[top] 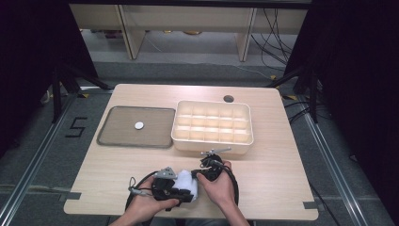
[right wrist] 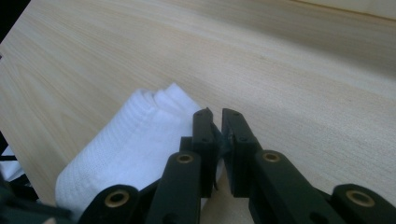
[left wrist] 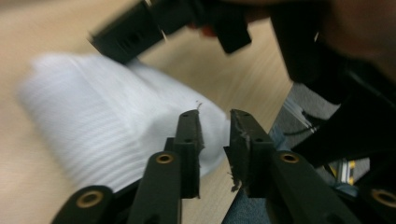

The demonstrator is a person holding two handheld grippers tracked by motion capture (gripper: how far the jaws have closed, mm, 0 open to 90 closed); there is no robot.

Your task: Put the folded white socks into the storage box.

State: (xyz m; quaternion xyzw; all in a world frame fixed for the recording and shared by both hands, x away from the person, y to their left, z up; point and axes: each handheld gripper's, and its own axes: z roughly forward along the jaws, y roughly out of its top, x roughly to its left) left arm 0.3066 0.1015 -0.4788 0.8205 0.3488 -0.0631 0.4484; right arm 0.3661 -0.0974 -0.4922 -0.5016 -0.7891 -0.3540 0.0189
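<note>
A: Checking cloth. Lying where?

B: Sitting near front edge of worktop (top: pixel 117 136), approx mid-width, as a white folded cloth (top: pixel 186 181). Bunching up betw. both grippers, well apart from the tray and the box.

A: Left gripper?

B: Resting at front edge, just left of cloth. In left gripper view, left gripper (left wrist: pixel 215 123) standing w/ jaws spread a little, a clear gap betw. pads, nothing pinched. Cloth lying beyond and left of left jaw, looking blurred. Overlapping that jaw or just behind it, can't tell.

A: Right gripper?

B: Sitting just right of cloth in high view, hand wrapping round it. In right gripper view, right gripper (right wrist: pixel 216 122) showing 2 jaws nearly together, only a thin slit betw. tips. Something dark showing in the slit, too small to name. Cloth lying to left of left jaw, ribbed folds facing up. Pinching cloth or not: can't tell.

A: Rest of worktop?

B: Dark flat tray (top: pixel 113 136) lying toward back-left w/ 1 small white disc (top: pixel 139 125) on it. Cream compartment box (top: pixel 211 143) standing just right of tray, mid-worktop. Round hole (top: pixel 228 99) showing nr back edge.
</note>
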